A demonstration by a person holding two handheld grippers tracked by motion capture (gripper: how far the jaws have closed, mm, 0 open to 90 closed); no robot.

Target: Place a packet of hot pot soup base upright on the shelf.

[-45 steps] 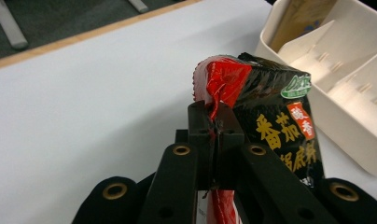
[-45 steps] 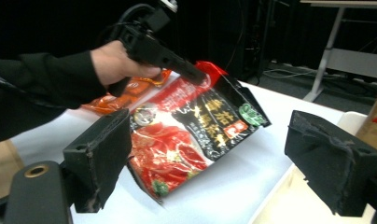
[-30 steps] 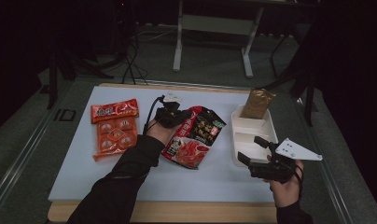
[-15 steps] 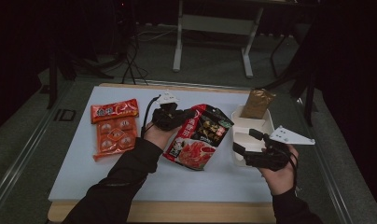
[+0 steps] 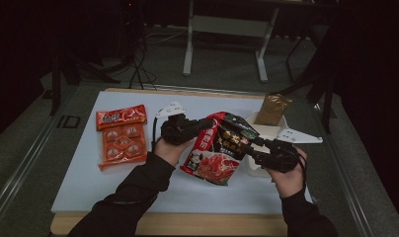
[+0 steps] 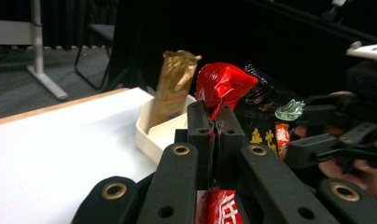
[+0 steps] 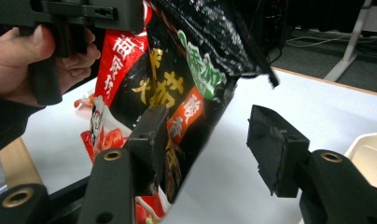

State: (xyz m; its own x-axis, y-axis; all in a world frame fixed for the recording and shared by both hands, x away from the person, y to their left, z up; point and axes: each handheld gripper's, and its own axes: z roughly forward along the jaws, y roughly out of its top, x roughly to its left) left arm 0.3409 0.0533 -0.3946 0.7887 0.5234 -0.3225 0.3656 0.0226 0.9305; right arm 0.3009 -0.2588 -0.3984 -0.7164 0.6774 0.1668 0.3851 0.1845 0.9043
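A red and black snack bag (image 5: 221, 148) hangs tilted above the white table (image 5: 138, 182). My left gripper (image 5: 203, 125) is shut on its red top corner; in the left gripper view the two jaws (image 6: 215, 125) pinch the crumpled red foil of the bag (image 6: 226, 81). My right gripper (image 5: 253, 147) is at the bag's right edge, open. In the right gripper view the bag (image 7: 186, 74) hangs against the left jaw and partly into the gap of my right gripper (image 7: 210, 140), and the right jaw stands clear of it.
A white tray (image 5: 281, 132) sits at the right with a gold packet (image 5: 273, 108) standing in its far end. An orange-red snack pack (image 5: 121, 137) lies flat at the left. A bare table surface lies in front of the bag.
The left gripper has lifted the bag up off the table. The right gripper has moved left and forward from the table's right edge to the bag's side.
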